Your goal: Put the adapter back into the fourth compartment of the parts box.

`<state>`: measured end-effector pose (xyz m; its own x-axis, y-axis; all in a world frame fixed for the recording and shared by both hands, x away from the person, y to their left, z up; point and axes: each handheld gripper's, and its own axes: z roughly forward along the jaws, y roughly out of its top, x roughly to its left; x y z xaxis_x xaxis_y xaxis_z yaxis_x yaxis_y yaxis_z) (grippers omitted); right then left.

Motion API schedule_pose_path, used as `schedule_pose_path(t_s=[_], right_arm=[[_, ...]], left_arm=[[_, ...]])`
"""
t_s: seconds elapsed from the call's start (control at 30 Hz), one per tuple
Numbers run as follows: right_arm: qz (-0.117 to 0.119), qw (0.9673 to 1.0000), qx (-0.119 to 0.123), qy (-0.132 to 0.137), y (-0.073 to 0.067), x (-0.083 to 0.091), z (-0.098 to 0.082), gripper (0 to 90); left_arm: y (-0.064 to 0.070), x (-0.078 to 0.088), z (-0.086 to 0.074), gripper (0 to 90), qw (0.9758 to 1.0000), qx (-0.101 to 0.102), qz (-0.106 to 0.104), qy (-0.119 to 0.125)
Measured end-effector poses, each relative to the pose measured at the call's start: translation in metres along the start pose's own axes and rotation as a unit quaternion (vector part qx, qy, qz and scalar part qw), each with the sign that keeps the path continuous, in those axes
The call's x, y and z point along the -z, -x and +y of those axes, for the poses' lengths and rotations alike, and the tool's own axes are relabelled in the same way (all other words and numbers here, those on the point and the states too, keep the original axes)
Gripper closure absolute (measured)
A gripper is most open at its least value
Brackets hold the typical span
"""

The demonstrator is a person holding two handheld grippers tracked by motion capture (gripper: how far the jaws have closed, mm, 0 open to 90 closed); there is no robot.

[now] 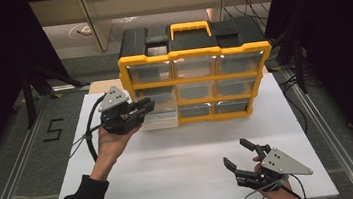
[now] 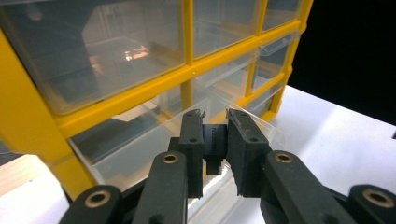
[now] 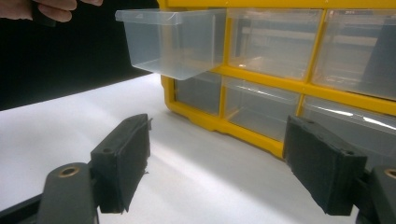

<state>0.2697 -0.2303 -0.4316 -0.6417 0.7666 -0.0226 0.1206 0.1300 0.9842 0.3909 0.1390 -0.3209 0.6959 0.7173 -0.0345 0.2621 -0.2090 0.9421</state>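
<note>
a yellow-framed organizer (image 1: pixel 197 79) of clear drawers stands at 12 o'clock on the white surface (image 1: pixel 172 170). the left gripper (image 2: pixel 215 122) has its fingers clamped on a small black piece (image 2: pixel 214 141) over the pulled-out bottom-left clear drawer (image 1: pixel 161 120). the right gripper (image 1: pixel 237 154), at 4 o'clock, has its fingers apart.

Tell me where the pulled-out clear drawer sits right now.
In the high view the clear drawer juts from the left column of the yellow organizer, beside the left gripper.

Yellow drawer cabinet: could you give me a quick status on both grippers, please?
Left gripper at the pulled-out clear drawer, jaws nearly closed on its front lip. Right gripper open, idle above the table. Yellow cabinet upright; nothing in the way.
</note>
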Motion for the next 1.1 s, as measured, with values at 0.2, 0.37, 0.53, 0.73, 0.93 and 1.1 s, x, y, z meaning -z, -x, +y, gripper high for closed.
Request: schedule_pose_path(t_s=[0.2,0.37,0.53,0.73,0.93,1.1], right_arm=[[0.002,1.0000,0.001,0.000,0.000,0.000,0.000,24.2],[0.002,1.0000,0.000,0.001,0.000,0.000,0.000,24.2],[0.002,1.0000,0.000,0.001,0.000,0.000,0.000,24.3],[0.002,1.0000,0.002,0.001,0.000,0.000,0.000,24.2],[0.002,1.0000,0.003,0.001,0.000,0.000,0.000,24.2],[0.002,1.0000,0.002,0.001,0.000,0.000,0.000,24.3]], left_arm=[[-0.003,-0.003,-0.003,75.8,0.9999,-0.005,0.011,-0.008],[-0.006,-0.004,-0.004,75.8,0.9998,0.001,0.018,-0.008],[-0.007,-0.005,-0.005,75.6,0.9997,0.004,0.021,-0.011],[-0.005,-0.006,-0.005,63.5,0.9994,0.013,0.032,-0.007],[0.001,-0.001,-0.001,38.8,0.9998,0.009,0.014,-0.004],[0.006,0.000,0.000,32.0,0.9999,0.007,0.009,-0.005]])
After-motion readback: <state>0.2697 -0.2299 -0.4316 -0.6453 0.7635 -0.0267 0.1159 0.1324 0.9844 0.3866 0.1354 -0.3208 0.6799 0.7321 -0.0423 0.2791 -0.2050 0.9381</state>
